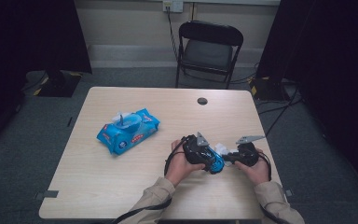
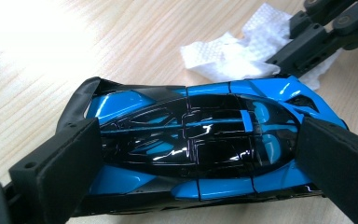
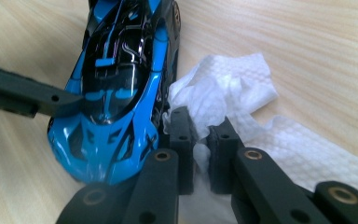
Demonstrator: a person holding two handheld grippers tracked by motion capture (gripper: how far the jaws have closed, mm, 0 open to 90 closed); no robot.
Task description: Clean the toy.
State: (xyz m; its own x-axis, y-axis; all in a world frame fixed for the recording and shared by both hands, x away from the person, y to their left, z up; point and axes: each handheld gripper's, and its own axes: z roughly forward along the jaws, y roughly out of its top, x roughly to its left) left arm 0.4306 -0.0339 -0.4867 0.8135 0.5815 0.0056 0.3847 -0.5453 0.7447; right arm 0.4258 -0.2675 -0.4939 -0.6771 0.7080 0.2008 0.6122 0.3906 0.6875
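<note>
A blue and black toy car [image 2: 191, 140] lies on the wooden table [image 1: 98, 186] at the front right. My left gripper [image 2: 191, 158] is shut on it, one pad on each end of the body. A crumpled white wipe [image 3: 233, 93] lies right beside the car [image 3: 116, 84], touching its side. My right gripper [image 3: 202, 140] is shut on a fold of that wipe, with its fingertips next to the car's nose. From above, the left gripper [image 1: 210, 161] and the right gripper [image 1: 229, 156] meet over the car [image 1: 216, 164], with the wipe [image 1: 221, 148] poking out behind them.
A blue pack of wet wipes [image 1: 128, 130] with a sheet sticking out of its top lies left of centre. A round cable hole [image 1: 202, 101] sits near the far edge. A black folding chair [image 1: 208, 49] stands beyond the table.
</note>
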